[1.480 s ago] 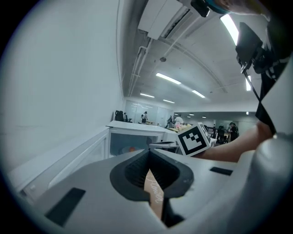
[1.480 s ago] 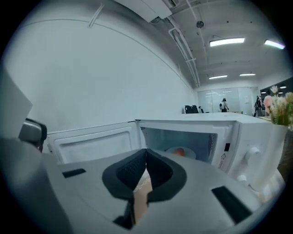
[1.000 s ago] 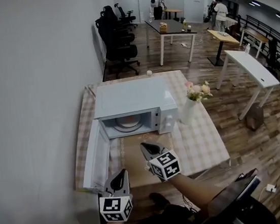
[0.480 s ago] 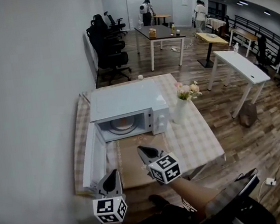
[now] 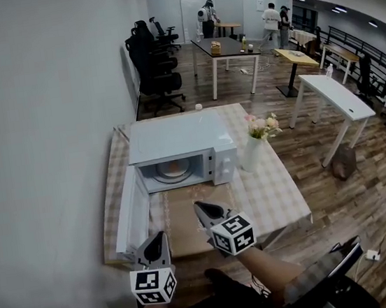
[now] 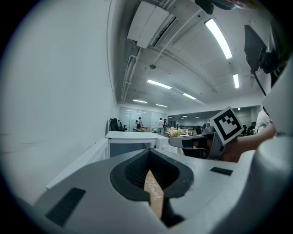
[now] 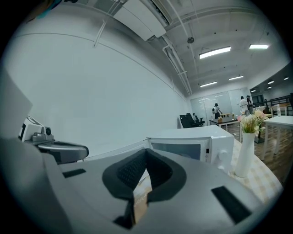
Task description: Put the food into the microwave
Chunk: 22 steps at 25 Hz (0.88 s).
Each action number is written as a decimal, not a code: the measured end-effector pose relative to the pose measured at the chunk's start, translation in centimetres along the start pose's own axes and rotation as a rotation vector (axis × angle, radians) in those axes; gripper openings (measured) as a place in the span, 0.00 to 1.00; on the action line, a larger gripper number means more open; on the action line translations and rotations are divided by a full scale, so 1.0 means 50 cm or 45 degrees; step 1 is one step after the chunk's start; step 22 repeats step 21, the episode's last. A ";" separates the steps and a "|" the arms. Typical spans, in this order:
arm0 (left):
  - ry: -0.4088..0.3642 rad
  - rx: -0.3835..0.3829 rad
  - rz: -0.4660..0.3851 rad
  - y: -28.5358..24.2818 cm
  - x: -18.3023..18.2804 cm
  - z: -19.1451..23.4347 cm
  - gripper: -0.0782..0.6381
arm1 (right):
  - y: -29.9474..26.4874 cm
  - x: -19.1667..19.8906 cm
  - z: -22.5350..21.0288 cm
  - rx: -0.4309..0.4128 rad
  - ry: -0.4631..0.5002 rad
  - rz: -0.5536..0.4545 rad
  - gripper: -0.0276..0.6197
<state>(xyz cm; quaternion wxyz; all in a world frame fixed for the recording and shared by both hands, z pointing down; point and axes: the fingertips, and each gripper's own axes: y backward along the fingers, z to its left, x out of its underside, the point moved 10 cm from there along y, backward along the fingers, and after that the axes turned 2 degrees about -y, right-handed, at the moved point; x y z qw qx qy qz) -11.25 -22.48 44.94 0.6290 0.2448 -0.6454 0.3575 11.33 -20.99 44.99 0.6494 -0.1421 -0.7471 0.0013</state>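
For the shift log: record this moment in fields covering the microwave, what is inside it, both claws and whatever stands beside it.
microwave: white, on the checked tablecloth
door: swung fully open, on the left in the head view
inside: round plate; contents too small to tell
left claw: shut, nothing held, near the door's outer end
right claw: shut, nothing held, above the brown mat
beside microwave: white vase of flowers, right of it in the head view

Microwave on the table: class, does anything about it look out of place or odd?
Only its door stands out: it hangs wide open to the left, with a plate inside the microwave. Nothing looks spilled or damaged.
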 end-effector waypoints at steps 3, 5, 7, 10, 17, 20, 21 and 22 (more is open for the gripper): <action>-0.005 -0.012 -0.001 0.007 -0.002 0.002 0.12 | 0.000 -0.002 0.009 -0.019 0.002 -0.001 0.05; -0.007 -0.019 0.001 0.010 -0.001 0.002 0.12 | 0.001 0.000 0.012 -0.027 0.000 0.002 0.05; -0.007 -0.027 0.003 0.014 0.001 0.000 0.12 | 0.004 0.003 0.010 -0.028 -0.004 0.007 0.05; -0.019 -0.042 0.001 0.020 -0.003 0.000 0.12 | 0.003 0.000 0.012 -0.037 -0.009 0.005 0.05; -0.042 -0.058 -0.007 0.014 -0.003 0.002 0.12 | 0.003 0.002 0.010 -0.057 -0.008 0.000 0.05; -0.038 -0.057 -0.007 0.019 -0.002 -0.002 0.12 | 0.007 -0.002 0.013 -0.061 -0.027 -0.016 0.05; -0.037 -0.056 -0.006 0.020 -0.002 -0.003 0.12 | 0.008 -0.004 0.014 -0.062 -0.028 -0.022 0.05; -0.037 -0.056 -0.006 0.020 -0.002 -0.003 0.12 | 0.008 -0.004 0.014 -0.062 -0.028 -0.022 0.05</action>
